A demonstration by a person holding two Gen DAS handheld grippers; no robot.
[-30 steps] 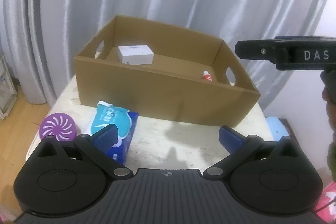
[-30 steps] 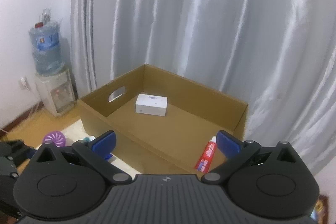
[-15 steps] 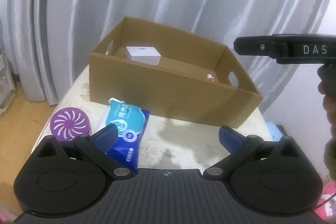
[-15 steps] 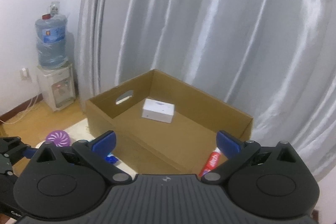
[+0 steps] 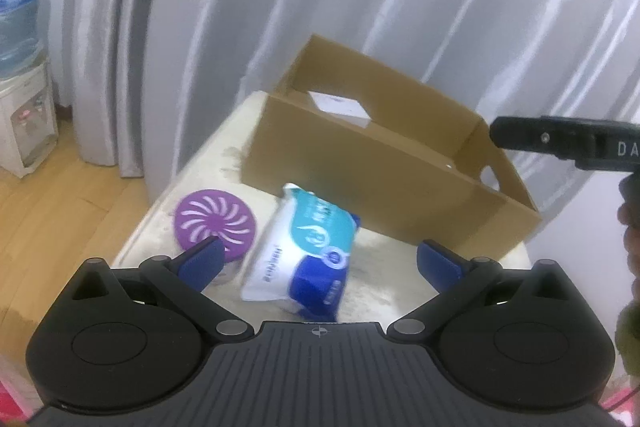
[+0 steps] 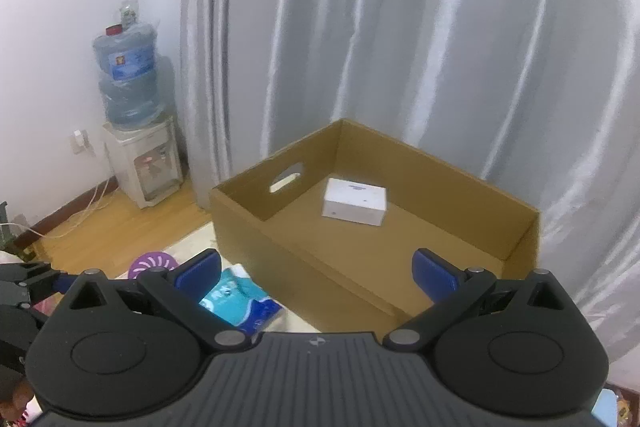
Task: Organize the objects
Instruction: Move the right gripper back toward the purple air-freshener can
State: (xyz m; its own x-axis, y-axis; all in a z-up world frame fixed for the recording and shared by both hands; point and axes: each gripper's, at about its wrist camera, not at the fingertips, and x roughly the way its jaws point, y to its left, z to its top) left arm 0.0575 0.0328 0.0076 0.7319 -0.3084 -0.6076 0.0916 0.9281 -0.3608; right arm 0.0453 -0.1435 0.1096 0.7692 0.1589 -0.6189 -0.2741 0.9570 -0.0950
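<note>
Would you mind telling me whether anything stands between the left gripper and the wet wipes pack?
Nothing visible does. The left gripper is open and faces the wet wipes pack directly; the purple disc lies beside it, to the left.

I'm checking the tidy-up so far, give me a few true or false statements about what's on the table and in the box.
1. The white box lies inside the cardboard box. True.
2. The wipes pack is already in the cardboard box. False: it lies on the table, in front of the box.
3. The left gripper grips the purple disc. False: its jaws are open and empty.
4. The right gripper is open. True.
</note>
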